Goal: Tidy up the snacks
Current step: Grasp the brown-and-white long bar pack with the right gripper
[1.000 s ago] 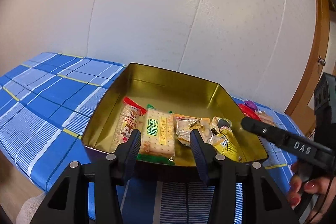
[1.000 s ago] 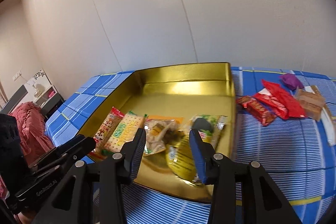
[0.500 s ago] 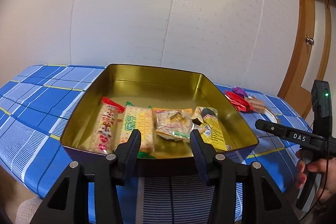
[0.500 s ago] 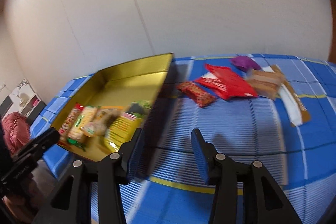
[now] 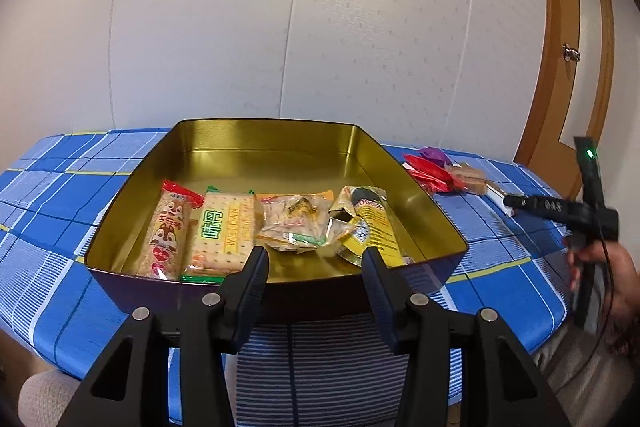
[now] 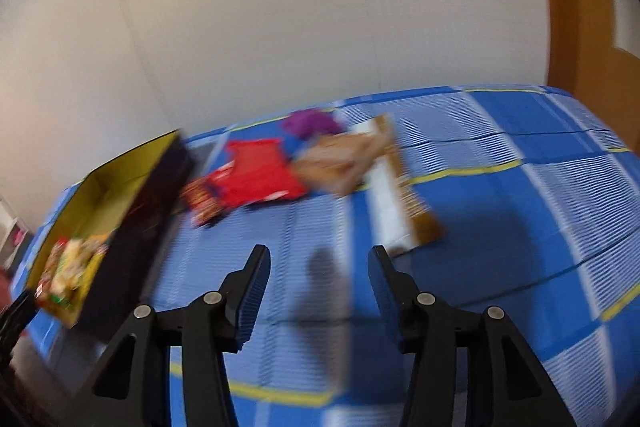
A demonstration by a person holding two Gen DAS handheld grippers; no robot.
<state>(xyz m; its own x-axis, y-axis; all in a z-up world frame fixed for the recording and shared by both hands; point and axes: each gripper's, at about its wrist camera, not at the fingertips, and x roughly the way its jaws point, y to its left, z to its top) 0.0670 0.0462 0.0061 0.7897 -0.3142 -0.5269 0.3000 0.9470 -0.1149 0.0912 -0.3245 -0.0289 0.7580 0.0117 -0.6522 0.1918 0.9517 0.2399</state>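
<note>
While the left tool (image 5: 314,259) waits half-open and empty before the tin (image 5: 440,223), the right tool (image 6: 318,263), empty, its jaws just opening, is nearer the loose snacks (image 6: 256,175), upper left of its frame, the long bar (image 6: 400,191) pointing roughly along its reach

Blue-checked table (image 5: 64,211): gold tin (image 5: 420,203), loose snacks (image 6: 256,179)

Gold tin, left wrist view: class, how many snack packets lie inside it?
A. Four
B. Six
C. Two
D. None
A: inside the gold tin lie four packets in a row: a red-ended squirrel bar, a cracker pack, a clear wrapped snack and a yellow packet; the other snacks lie outside on the blue cloth.
</note>
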